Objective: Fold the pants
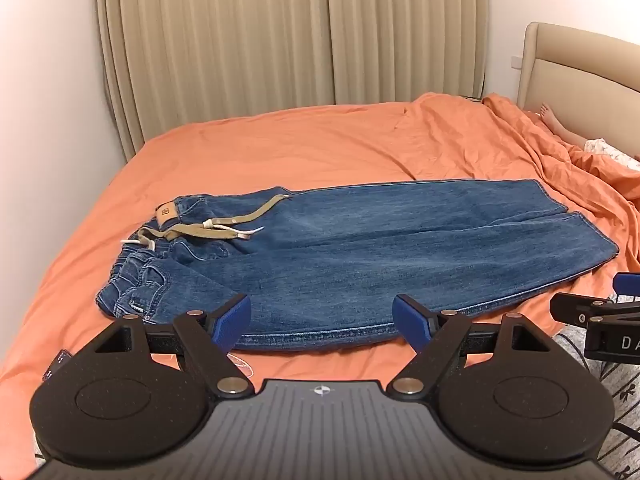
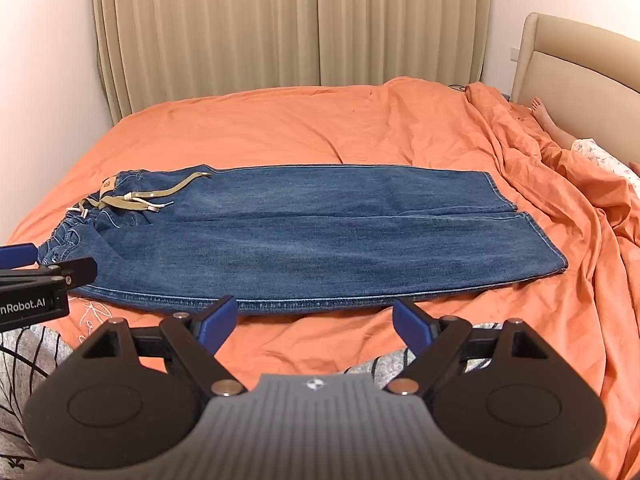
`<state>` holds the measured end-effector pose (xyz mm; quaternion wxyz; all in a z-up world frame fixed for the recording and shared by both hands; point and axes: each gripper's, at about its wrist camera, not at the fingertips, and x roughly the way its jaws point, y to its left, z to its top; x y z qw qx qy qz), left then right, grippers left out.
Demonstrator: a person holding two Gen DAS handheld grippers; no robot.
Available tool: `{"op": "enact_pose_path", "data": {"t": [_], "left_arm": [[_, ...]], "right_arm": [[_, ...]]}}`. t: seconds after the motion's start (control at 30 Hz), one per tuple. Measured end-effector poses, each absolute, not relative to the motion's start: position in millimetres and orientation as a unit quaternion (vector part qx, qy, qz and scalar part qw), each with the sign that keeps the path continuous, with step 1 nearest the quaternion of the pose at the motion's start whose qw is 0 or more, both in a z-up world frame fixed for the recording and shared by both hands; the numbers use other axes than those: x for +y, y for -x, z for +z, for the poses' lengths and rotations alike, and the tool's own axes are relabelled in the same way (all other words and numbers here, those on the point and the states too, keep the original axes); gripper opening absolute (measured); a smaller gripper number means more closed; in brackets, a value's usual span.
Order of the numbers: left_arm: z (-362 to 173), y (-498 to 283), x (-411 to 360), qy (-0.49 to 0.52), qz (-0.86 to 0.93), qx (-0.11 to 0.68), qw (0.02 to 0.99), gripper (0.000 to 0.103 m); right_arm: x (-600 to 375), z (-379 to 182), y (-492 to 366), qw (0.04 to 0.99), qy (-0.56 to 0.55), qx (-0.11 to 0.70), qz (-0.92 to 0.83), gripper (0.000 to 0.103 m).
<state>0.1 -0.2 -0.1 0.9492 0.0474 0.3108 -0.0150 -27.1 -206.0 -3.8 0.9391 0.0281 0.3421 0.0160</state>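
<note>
Blue jeans (image 1: pixel 360 252) lie flat on the orange bed sheet (image 1: pixel 280 148), waistband with a khaki drawstring (image 1: pixel 224 224) at the left, leg hems at the right. The jeans also show in the right wrist view (image 2: pixel 320 236). My left gripper (image 1: pixel 322 324) is open and empty, hovering over the near edge of the jeans. My right gripper (image 2: pixel 314 320) is open and empty, just in front of the near edge of the jeans. The right gripper's tip shows at the right edge of the left wrist view (image 1: pixel 600 312).
Beige curtains (image 1: pixel 288 40) hang behind the bed. A padded headboard (image 1: pixel 580 64) stands at the right. A person's bare foot (image 1: pixel 550 114) and leg lie by bunched orange bedding (image 1: pixel 580 160) at the right. A patterned grey-white fabric (image 2: pixel 24 360) lies at the near edge.
</note>
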Motion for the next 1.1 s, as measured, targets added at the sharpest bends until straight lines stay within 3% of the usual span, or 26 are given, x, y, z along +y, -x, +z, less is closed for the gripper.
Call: {"op": "enact_pose_path", "data": {"t": [1.1], "left_arm": [[-2.5, -0.5, -0.3, -0.059, -0.016, 0.313, 0.948, 0.094]], "right_arm": [[-207.5, -1.4, 29.5, 0.938, -0.039, 0.344, 0.016, 0.081]]}}
